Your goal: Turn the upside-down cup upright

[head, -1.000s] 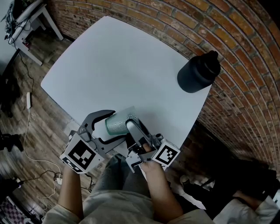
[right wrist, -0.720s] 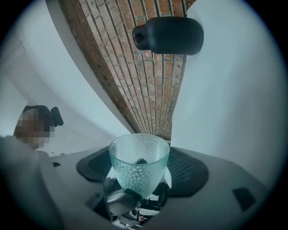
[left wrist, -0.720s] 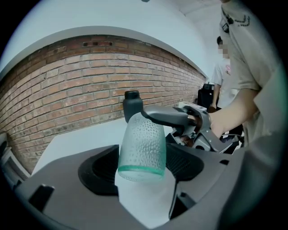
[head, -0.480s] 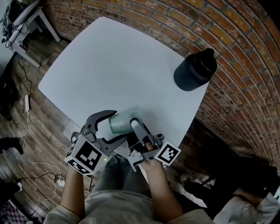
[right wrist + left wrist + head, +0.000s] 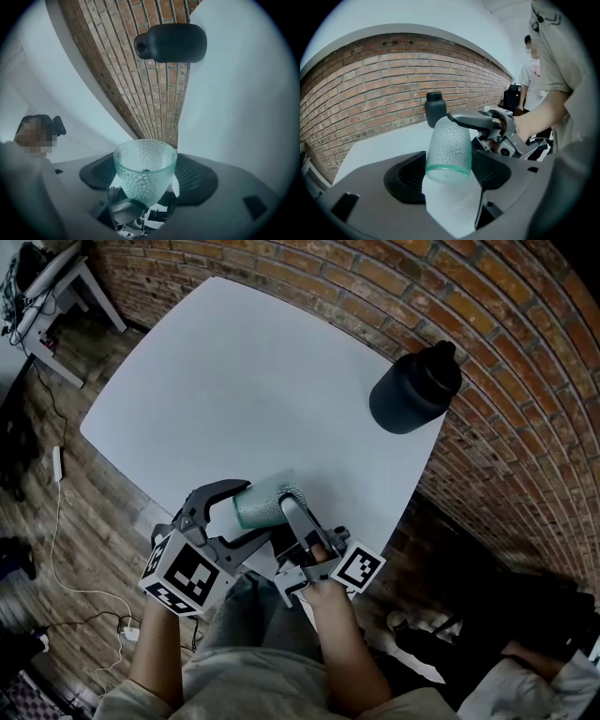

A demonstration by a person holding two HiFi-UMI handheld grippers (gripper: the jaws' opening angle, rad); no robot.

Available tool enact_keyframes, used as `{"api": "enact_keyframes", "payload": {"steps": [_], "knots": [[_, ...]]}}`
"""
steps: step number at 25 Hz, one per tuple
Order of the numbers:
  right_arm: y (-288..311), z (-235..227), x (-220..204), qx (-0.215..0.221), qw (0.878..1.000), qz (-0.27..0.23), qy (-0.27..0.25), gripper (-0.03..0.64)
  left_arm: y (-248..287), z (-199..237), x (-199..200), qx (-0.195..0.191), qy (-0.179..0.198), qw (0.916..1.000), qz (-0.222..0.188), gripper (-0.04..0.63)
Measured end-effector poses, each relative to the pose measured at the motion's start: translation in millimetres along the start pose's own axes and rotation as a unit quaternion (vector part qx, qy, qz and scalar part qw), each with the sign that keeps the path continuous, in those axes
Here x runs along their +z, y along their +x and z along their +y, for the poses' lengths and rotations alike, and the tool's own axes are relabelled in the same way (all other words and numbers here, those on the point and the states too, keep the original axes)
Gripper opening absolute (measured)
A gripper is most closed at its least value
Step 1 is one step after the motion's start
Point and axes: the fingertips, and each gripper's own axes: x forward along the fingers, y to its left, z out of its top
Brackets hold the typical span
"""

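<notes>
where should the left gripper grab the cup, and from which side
Grip the cup by its dimpled wall at the rim end; the right gripper holds it nearer the base. Come from the person's left, where the jaws of the left gripper, which have just been closing, flank it without touching.

Brick wall point(image 5: 525, 427), wooden floor point(image 5: 84, 493), white table point(image 5: 253, 381)

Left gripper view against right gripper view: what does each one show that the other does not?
Left only: the right tool lying across the dimpled clear glass cup, the hand holding it. Right only: that tool's black pads flanking the cup. Both: the cup, the black cylindrical bottle, red brick wall, white table.
</notes>
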Motion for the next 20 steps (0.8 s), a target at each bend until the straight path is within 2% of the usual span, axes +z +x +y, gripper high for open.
{"api": "enact_keyframes", "payload": {"steps": [10, 20], "knots": [[0.3, -2.9, -1.6, -0.003, 1.0, 0.012, -0.012, 0.373, 2.3, -0.8, -5.5, -0.005, -0.013, 0.9999, 0.009, 0.301], [-2.3, -6.3, 0.8, -0.038, 0.998, 0.027, -0.053, 0.376, 3.4, -1.7, -8.5, -0.006, -0.02, 0.9996, 0.016, 0.301]]}}
